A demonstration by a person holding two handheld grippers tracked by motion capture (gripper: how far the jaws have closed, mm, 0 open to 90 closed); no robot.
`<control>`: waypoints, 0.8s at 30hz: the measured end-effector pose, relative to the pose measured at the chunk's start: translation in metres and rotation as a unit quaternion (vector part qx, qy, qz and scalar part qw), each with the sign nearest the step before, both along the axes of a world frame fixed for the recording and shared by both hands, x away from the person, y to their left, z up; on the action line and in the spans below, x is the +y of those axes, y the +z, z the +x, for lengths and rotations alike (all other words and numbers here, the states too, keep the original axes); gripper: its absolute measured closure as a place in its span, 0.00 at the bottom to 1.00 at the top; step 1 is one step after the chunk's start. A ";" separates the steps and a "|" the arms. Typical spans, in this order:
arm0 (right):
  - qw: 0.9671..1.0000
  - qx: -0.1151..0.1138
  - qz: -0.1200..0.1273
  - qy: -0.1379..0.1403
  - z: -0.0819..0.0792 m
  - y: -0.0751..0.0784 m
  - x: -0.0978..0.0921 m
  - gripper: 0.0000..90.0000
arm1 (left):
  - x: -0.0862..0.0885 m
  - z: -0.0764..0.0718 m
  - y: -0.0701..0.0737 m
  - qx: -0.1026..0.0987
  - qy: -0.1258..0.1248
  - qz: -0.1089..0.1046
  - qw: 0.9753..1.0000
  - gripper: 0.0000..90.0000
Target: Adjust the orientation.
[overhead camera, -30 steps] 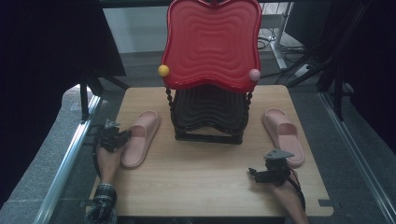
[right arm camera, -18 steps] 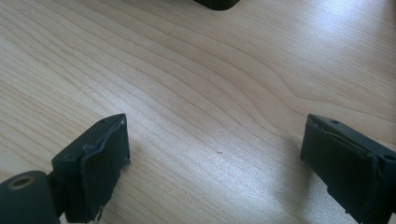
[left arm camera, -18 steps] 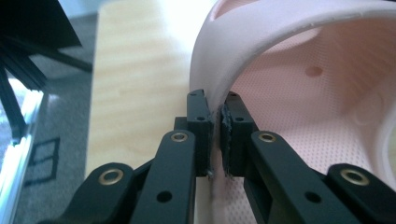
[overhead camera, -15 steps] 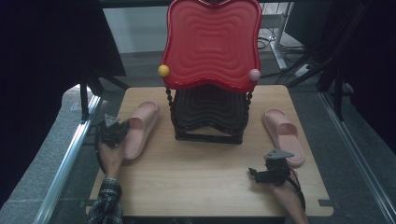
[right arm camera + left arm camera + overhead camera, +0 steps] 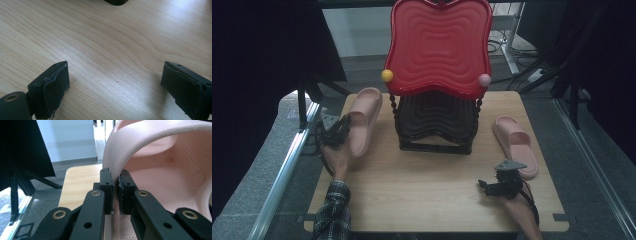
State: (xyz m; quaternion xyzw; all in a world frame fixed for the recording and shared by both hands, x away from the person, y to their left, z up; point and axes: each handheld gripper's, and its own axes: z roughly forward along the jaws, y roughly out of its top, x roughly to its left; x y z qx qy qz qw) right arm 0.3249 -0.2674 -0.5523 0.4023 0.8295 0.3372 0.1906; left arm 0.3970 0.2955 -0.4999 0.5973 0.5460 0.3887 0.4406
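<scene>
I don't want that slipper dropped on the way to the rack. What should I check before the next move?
1. Left tool shut on the slipper's side wall: ok.
2. Grip depth: pads span the wall's edge; ok.
3. Slipper lifted off the table: cannot tell.
4. Path to the rack: nothing between them; ok.
5. Right tool open, over bare table, holding nothing: ok.
6. Second slipper lies flat right of the rack, away from the carry: ok.

No readable text, label, brand, number or sign on anything in view.
</scene>
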 end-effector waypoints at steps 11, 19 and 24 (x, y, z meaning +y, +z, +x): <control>1.000 0.000 0.000 0.000 0.000 0.000 0.000 0.09 | 0.003 0.008 0.038 -0.057 0.011 -0.048 0.997 0.93; 1.000 0.001 0.001 0.000 0.000 0.000 0.000 0.09 | 0.004 0.010 0.064 -0.085 0.013 -0.077 0.993 0.93; 1.000 0.001 0.000 -0.001 0.000 0.000 0.000 0.09 | 0.005 0.012 0.082 -0.107 0.016 -0.092 0.990 0.93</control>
